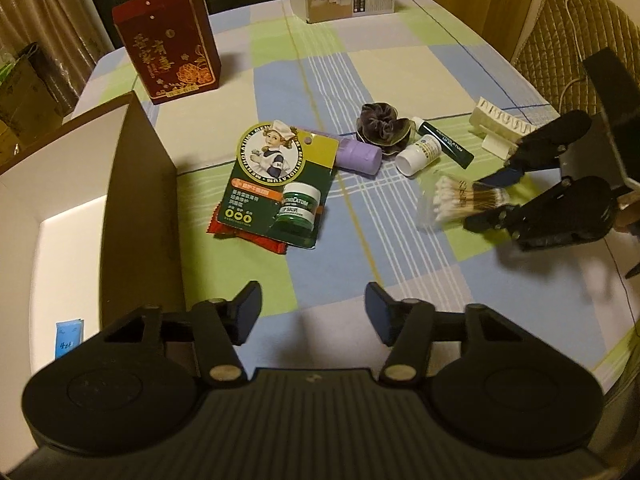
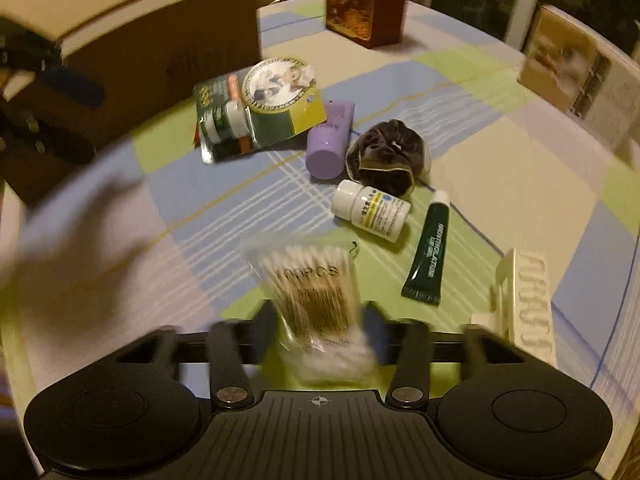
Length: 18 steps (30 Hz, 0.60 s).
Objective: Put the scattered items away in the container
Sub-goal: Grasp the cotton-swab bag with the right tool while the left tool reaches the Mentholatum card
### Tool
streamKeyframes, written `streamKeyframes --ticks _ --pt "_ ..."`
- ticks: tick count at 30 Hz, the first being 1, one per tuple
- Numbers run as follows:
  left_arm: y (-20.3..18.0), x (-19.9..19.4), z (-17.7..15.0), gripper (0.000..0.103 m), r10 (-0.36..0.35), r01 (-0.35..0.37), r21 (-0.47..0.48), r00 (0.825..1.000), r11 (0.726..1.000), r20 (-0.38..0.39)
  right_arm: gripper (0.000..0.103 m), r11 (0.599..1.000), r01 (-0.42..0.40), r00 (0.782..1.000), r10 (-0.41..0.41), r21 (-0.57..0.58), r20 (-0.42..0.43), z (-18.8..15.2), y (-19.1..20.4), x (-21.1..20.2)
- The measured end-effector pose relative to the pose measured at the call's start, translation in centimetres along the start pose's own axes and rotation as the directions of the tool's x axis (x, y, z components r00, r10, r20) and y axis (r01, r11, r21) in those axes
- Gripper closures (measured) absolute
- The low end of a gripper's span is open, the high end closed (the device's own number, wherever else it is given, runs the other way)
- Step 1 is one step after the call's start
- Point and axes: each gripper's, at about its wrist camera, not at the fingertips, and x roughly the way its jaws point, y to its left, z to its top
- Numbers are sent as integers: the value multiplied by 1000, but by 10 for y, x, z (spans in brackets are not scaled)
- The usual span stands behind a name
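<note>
At the far left sits the open cardboard box (image 1: 132, 184), the container for all this, with a small blue sachet (image 1: 69, 338) already lying on its pale floor. Just beside its wall the left gripper (image 1: 312, 308) hangs over bare tablecloth (image 1: 280, 80), fingers spread wide and holding nothing. Further along lie the carded Mentholatum lip salve (image 1: 280, 184) on top of a red packet (image 1: 248, 234), then a lilac tube (image 1: 358, 154), a dark velvet scrunchie (image 1: 382, 126), a white pill bottle (image 1: 418, 154) and a green lip-gel tube (image 1: 446, 140). To the right, the right gripper (image 2: 320, 330) has its fingers partly closed on either side of the bag of cotton swabs (image 2: 310, 284); the blur keeps me from saying whether it is truly pinched or already off the cloth. I'd judge this the pick-up of the swabs; next comes a firm squeeze and a carry left across the table to the box.
</note>
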Motion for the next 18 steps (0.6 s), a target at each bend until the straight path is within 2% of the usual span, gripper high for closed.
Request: streamKeyframes --ticks 4,9,11,14,18 --pt "-2 10 6 60 -13 13 38 1000 999 5 66 998 31 999 -30 52 -27 -7 12 -8" --pt "-11 28 19 62 52 -58 166 998 984 39 66 980 57 998 -59 188 0 -24 24 -20" --pt "-13 38 24 64 56 -64 202 997 977 45 66 974 52 999 -54 219 6 -25 25 -22" --pt "-15 50 32 66 53 -63 221 997 973 47 66 970 50 999 -53 240 4 -23 24 -22" --pt "-12 63 43 71 40 -50 201 998 978 54 66 964 57 998 -66 260 24 -26 26 -22"
